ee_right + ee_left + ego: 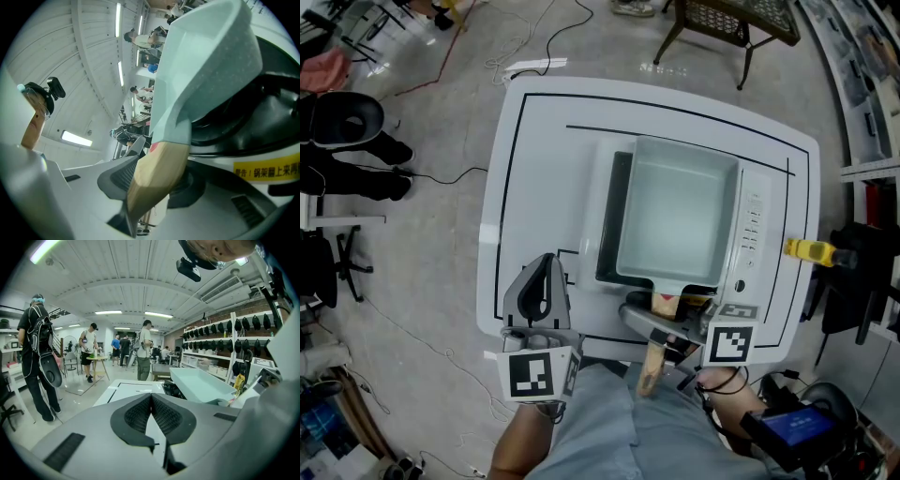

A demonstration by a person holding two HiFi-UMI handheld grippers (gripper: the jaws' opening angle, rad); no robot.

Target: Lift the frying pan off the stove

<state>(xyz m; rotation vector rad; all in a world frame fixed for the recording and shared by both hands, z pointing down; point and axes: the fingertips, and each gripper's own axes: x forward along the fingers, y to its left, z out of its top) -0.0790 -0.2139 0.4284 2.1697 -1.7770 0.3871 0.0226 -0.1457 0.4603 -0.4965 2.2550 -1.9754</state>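
surface: a white desk (534, 187) with black ruled lines stands on a grey concrete floor (441, 281) strewn with cables. a stove (753, 225), white-bodied with a black top, sits right of the desk's centre, its control strip toward the right edge. the frying pan (675, 211), square and pale green, rests on the stove, its wooden handle (653, 361) reaching out past the near edge. a yellow item (809, 249) lies at the desk's right edge.

grippers: the left gripper (546, 262) rests over the near left corner, tips pressed together, nothing held. the right gripper (667, 314) is at the near edge, jaws set wide and clamped on the wooden handle, which fills the gap between the pads.

room: a wicker chair (731, 23) stands beyond the far edge. the left gripper view shows several people (143, 350) standing, wall shelves (225, 341) of dark items, and ceiling strip lights (108, 312).
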